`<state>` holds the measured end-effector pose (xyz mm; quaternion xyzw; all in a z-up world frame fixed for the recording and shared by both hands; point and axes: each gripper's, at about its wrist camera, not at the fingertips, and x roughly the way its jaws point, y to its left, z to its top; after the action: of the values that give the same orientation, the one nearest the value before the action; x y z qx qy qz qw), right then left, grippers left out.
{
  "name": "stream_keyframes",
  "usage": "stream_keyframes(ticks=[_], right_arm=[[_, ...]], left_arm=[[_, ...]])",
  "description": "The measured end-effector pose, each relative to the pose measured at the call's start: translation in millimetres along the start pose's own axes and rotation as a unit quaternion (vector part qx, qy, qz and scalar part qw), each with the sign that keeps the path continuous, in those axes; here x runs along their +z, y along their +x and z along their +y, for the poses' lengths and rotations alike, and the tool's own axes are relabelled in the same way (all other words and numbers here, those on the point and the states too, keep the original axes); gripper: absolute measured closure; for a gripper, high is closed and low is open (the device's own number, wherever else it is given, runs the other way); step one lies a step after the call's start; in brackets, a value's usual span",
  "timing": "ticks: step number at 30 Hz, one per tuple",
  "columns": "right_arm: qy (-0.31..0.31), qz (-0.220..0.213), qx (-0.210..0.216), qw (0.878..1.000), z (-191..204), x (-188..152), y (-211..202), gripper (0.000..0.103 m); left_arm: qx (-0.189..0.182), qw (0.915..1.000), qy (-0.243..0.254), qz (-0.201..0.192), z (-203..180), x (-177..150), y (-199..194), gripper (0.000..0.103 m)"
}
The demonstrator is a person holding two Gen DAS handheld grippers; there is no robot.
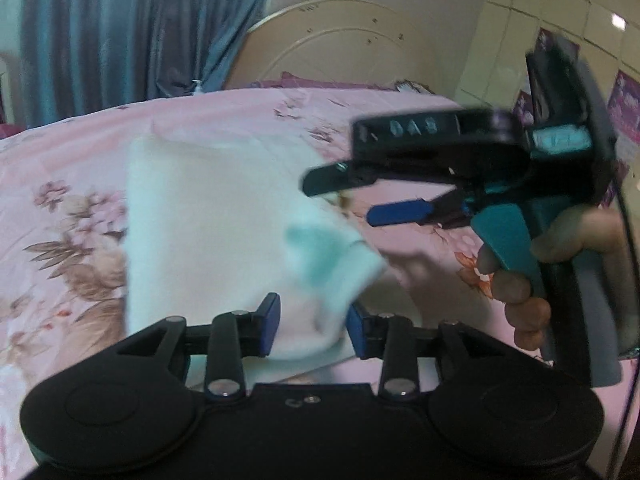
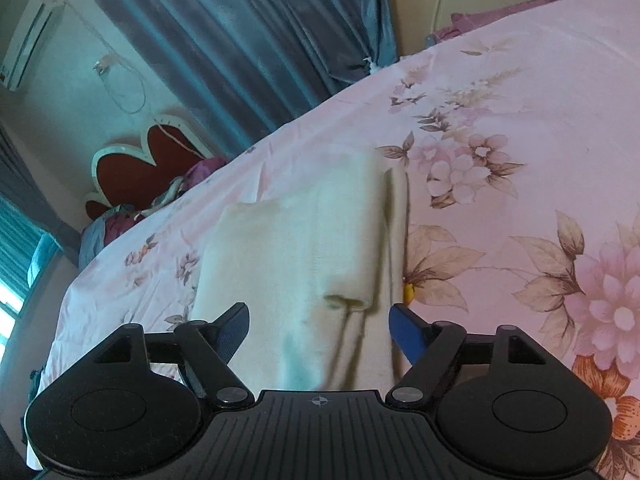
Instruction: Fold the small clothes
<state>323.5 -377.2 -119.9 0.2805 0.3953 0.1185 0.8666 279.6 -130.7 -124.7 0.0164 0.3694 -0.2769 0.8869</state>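
where the left wrist view looks down over its own tool, the left gripper (image 1: 308,330) sits at six o'clock with its blue pads partly spread; a fold of the pale garment (image 1: 208,236) lies between them, but motion blur hides whether either pad touches it. the garment, white with a mint-green patch (image 1: 310,248) near its edge, lies on the pink floral bedsheet (image 1: 64,216) from the centre out toward nine o'clock. at three o'clock the right gripper (image 1: 356,196) comes in sideways, one black finger above one blue-padded finger (image 1: 400,213), a clear gap between them and no cloth in it; a hand (image 1: 560,256) wraps its teal handle. at twelve o'clock stands a cream headboard (image 1: 344,40), with blue-grey curtains (image 1: 120,28) at eleven.

in the right wrist view, the right gripper (image 2: 320,332) sits at six o'clock, its fingers spread wide. the garment (image 2: 296,248) lies folded at the centre, its near end running down between the fingers, with a gap showing on each side. the bedsheet (image 2: 520,140) fills three o'clock; the curtains (image 2: 224,40) hang at twelve, and a wall air conditioner (image 2: 28,36) sits at ten.
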Motion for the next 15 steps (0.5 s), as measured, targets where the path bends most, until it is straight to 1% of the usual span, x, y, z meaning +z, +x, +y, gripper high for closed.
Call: stream_keyframes(ticks=[4,5,6,8,10,12,14,15], right_arm=[[-0.005,0.003,-0.007,1.0,2,-2,5,0.028],[-0.007,0.005,-0.009,1.0,3,-3,7,0.03],[-0.008,0.007,-0.009,1.0,4,-3,8,0.036],[-0.008,0.013,-0.005,1.0,5,-3,14,0.042],[-0.004,0.02,-0.01,1.0,4,-3,21,0.042],[0.011,0.021,-0.012,1.0,-1,-3,28,0.042],[0.027,0.017,-0.008,0.999,-5,-2,32,0.042],[0.031,0.011,-0.01,0.999,-5,-1,34,0.058]], left_arm=[[0.008,0.9992,-0.031,-0.023,18,5,-23,0.062],[0.015,0.9986,-0.041,-0.029,22,11,-28,0.062],[0.017,0.9977,-0.054,-0.037,27,14,-34,0.062],[0.02,0.9957,-0.076,-0.047,35,20,-41,0.059],[0.032,0.9939,-0.093,-0.05,45,24,-43,0.058],[0.052,0.9926,-0.098,-0.05,54,27,-40,0.058],[0.059,0.9916,-0.107,-0.044,63,29,-34,0.058],[0.061,0.9909,-0.113,-0.039,67,30,-29,0.058]])
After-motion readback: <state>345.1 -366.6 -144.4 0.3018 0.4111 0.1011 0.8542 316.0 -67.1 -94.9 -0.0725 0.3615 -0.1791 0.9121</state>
